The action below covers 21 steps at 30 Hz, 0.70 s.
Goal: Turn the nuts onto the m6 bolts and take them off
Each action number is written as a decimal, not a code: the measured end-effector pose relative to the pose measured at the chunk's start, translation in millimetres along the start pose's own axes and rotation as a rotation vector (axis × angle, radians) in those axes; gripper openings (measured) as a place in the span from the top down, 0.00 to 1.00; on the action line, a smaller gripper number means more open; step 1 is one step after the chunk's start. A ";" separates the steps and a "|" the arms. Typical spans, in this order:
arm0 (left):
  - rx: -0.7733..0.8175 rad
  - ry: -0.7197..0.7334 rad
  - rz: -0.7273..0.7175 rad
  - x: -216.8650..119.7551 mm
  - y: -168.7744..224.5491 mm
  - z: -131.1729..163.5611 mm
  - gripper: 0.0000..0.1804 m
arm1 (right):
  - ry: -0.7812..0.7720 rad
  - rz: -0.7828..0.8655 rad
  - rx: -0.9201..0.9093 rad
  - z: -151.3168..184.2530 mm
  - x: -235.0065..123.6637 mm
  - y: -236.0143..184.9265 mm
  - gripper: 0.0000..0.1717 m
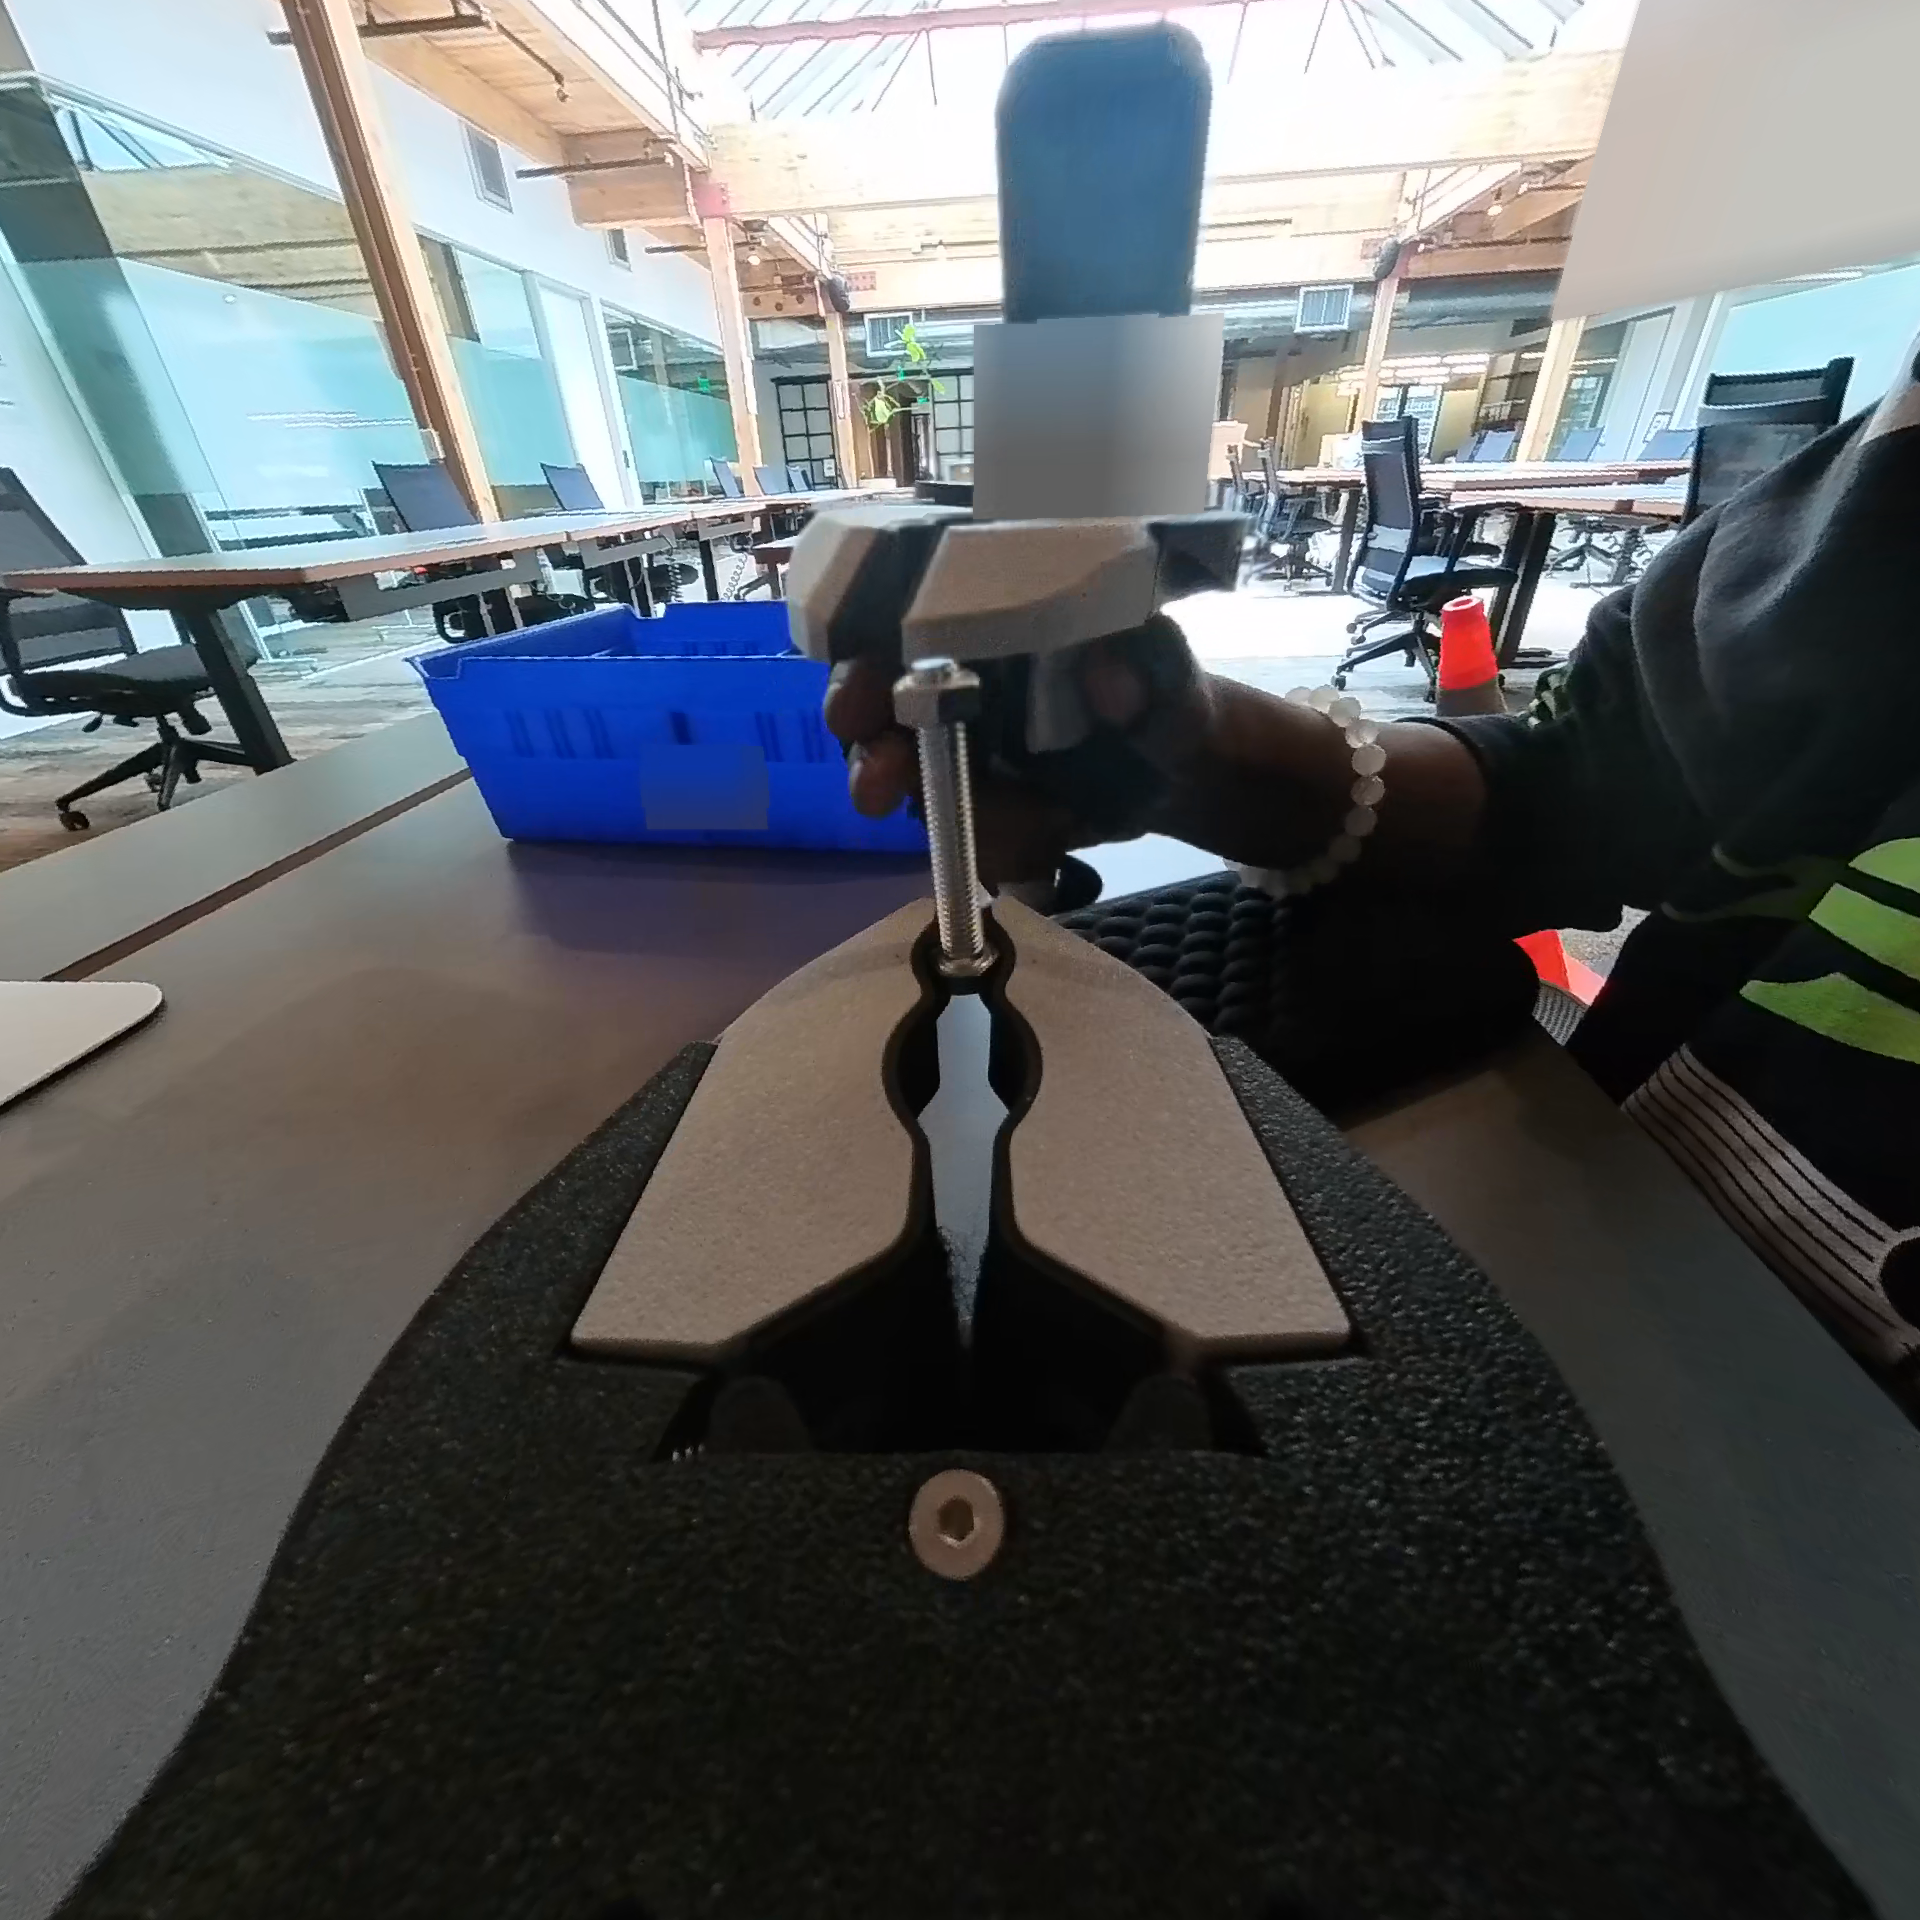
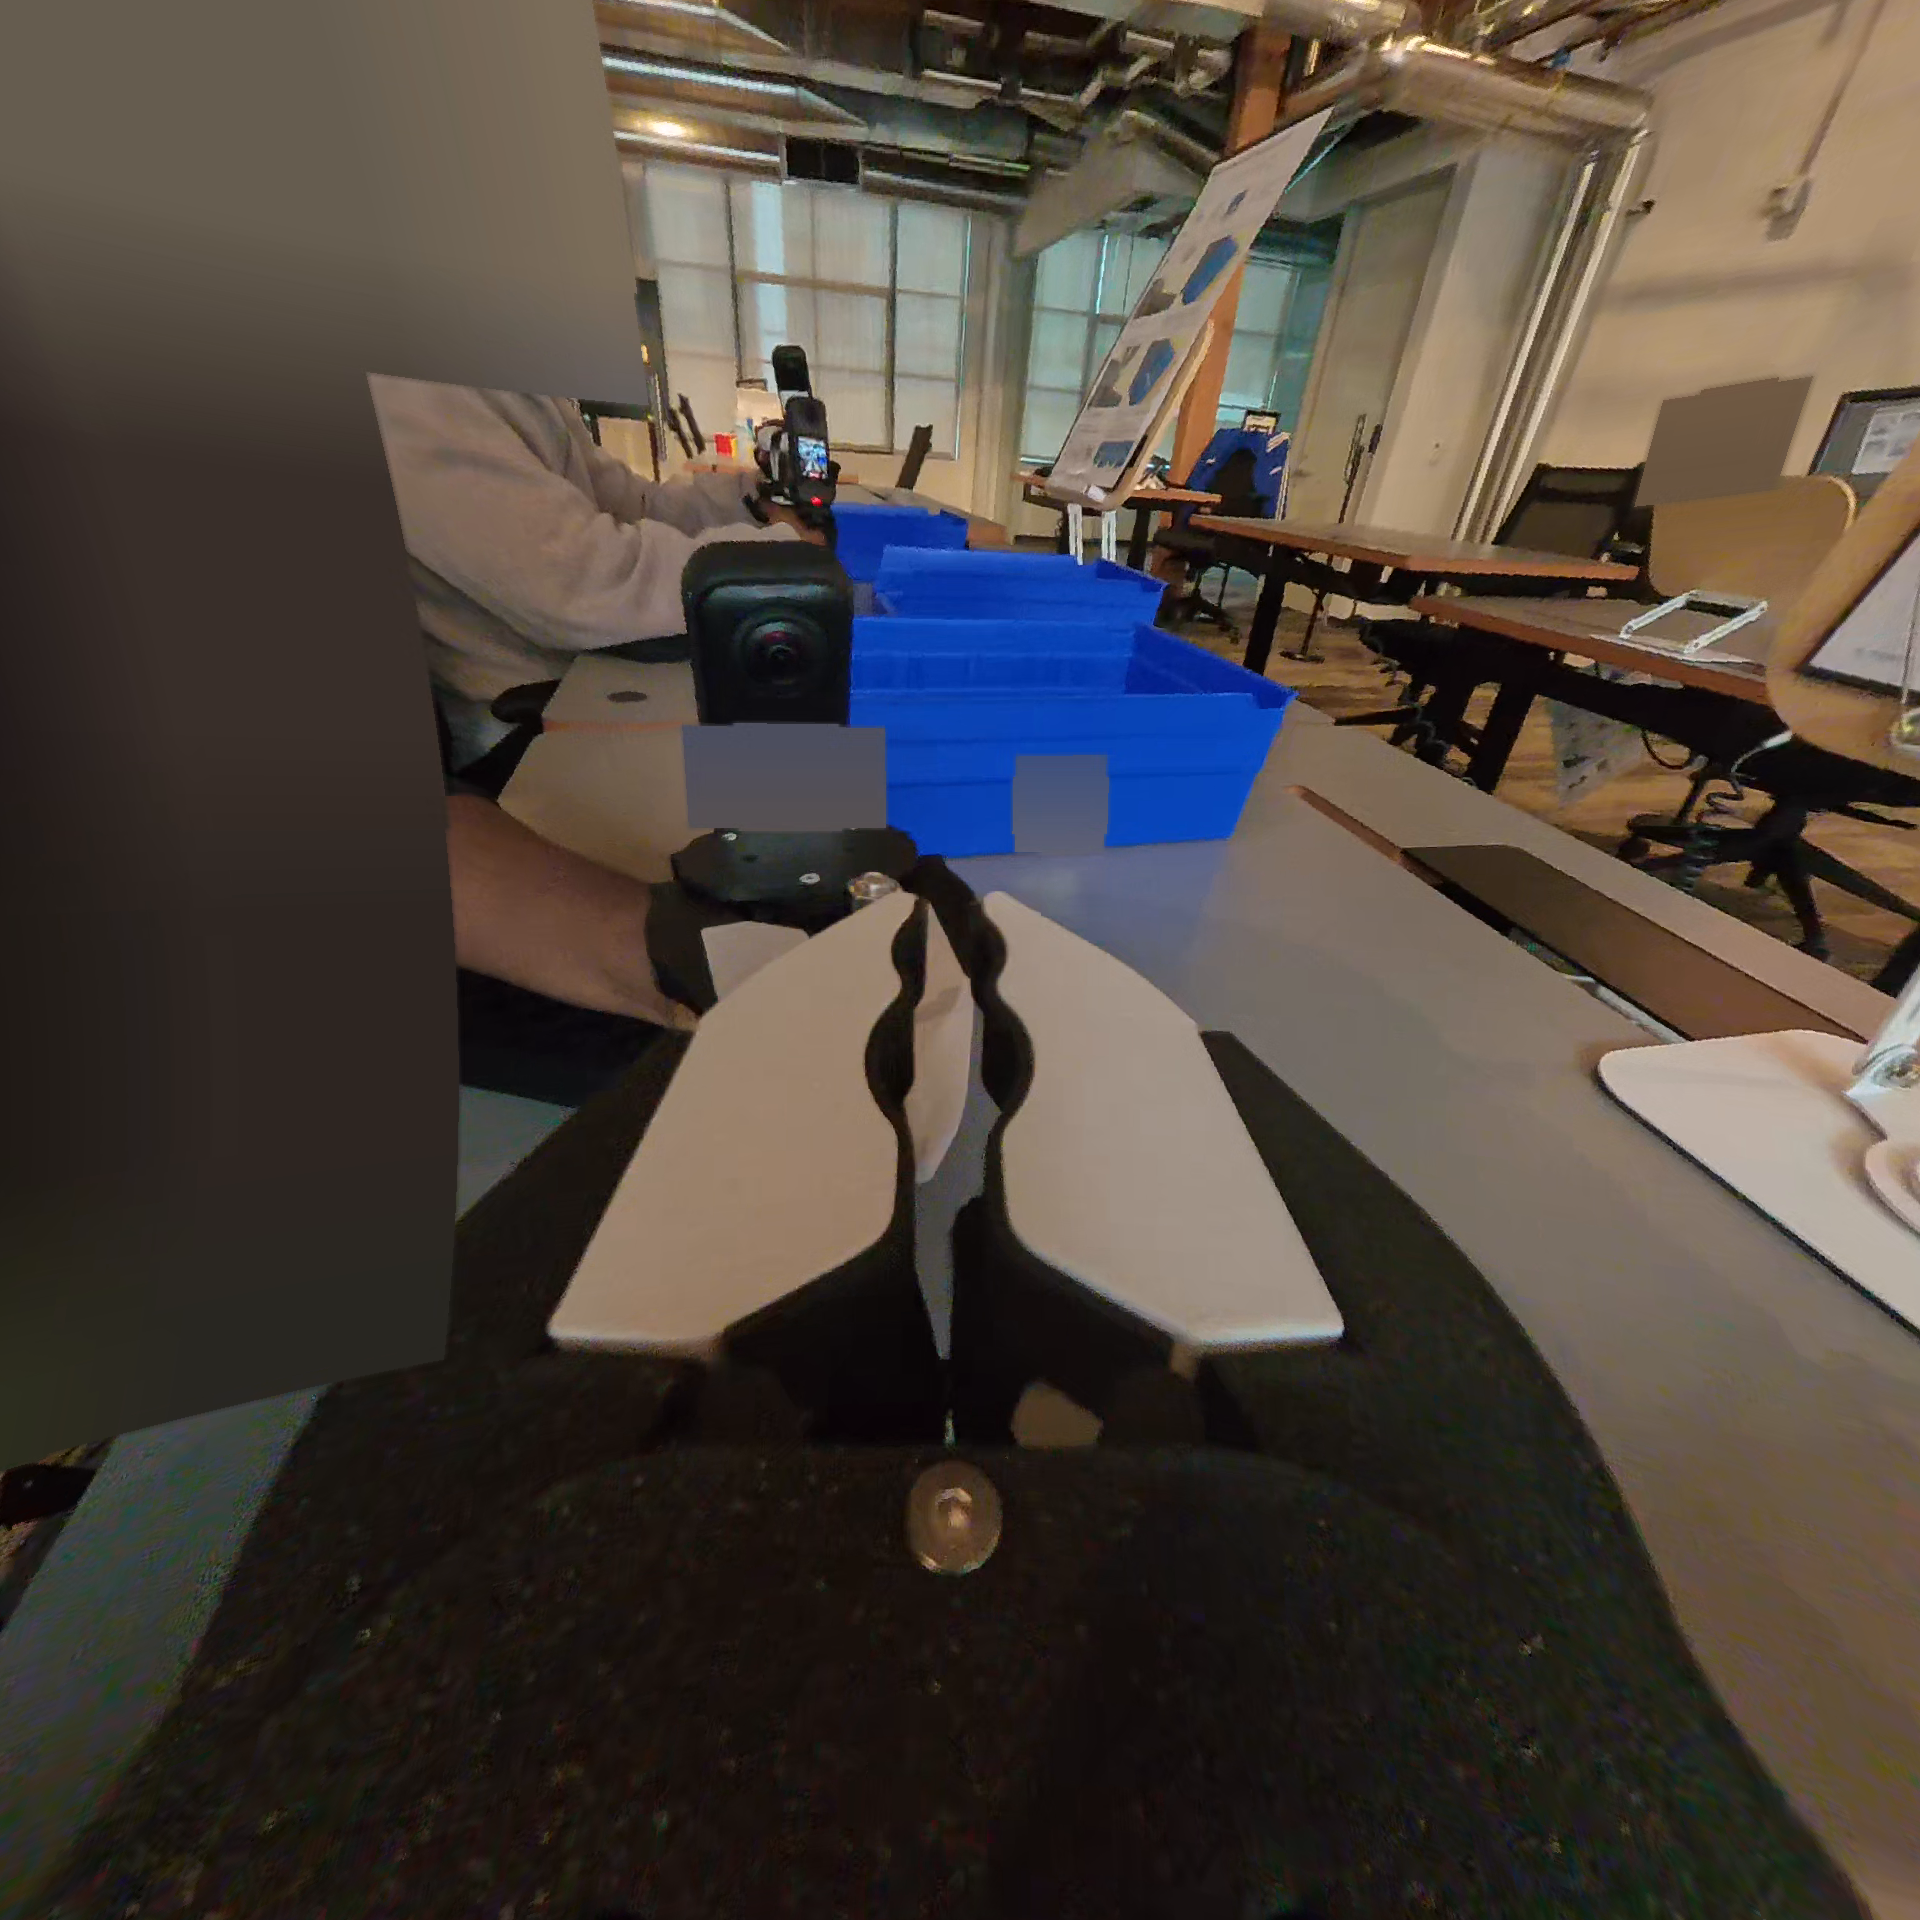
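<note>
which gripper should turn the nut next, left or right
Right, probably. The left gripper already holds the bolt upright near its head, while the right gripper sits at the nut on top.

Grey scalloped tongs (image 1: 961, 935) on black textured bodies; silver screw (image 1: 956, 1524); white bead bracelet (image 1: 1351, 790); dark green-striped sleeve (image 1: 1766, 727).

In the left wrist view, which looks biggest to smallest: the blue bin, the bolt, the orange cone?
1. Blue bin, clearly the largest.
2. Bolt, long but thin, and near the camera.
3. Orange cone, smallest here, though it stands far back, so its true size is unsure.
</note>
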<state>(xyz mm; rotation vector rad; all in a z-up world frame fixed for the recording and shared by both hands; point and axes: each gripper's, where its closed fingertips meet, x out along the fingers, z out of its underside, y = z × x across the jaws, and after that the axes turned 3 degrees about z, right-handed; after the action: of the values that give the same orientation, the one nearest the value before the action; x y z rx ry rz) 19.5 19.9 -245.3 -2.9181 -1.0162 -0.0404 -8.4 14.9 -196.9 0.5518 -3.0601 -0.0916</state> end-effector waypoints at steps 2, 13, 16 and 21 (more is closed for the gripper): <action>0.002 -0.003 0.000 0.3 0.1 0.4 0.98 | 0.008 -0.015 0.005 -1.3 1.4 -3.2 0.94; -0.003 0.001 -0.002 0.1 -0.7 -0.1 0.98 | 0.009 -0.012 0.011 -1.9 1.0 -2.3 0.94; 0.005 -0.006 0.001 0.7 0.2 0.7 0.98 | -0.024 -0.037 -0.007 3.6 8.1 -11.0 0.85; 0.001 -0.001 0.000 0.2 -0.2 0.1 0.98 | -0.017 -0.015 -0.003 3.2 4.3 -4.9 0.95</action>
<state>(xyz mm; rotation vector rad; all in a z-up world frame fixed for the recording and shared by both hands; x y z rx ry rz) 19.5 20.2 -245.4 -2.9175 -1.0158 -0.0391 -10.9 9.0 -200.4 0.5776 -3.0720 -0.1012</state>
